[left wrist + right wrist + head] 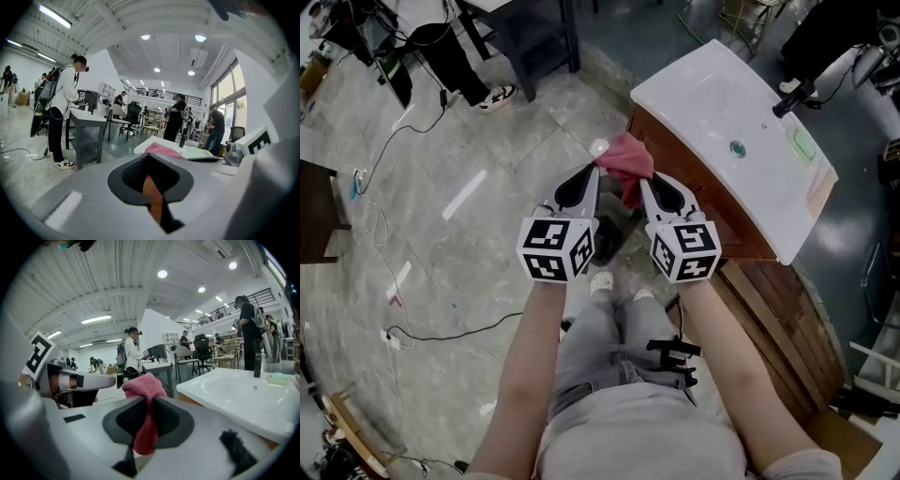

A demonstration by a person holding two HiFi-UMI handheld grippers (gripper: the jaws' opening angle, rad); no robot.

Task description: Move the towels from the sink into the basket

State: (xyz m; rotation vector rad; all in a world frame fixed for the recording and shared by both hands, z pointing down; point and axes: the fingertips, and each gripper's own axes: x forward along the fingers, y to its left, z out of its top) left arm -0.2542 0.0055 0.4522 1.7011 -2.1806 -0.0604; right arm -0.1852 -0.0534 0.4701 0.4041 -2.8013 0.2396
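A white sink (703, 94) tops a wooden cabinet (769, 309) at right; a green dish (803, 143) lies by its tap (794, 97). Cables (450, 336) trail over the floor (487, 122) at left.

crumpled pink towel (625, 161) hangs bunched in air beside the white sink (712, 98).

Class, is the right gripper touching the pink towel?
Touching. In the right gripper view, the right gripper has its jaws shut on the pink towel.

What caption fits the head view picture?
The left hand-held gripper and right hand-held gripper pinch one pink towel beside the white sink.
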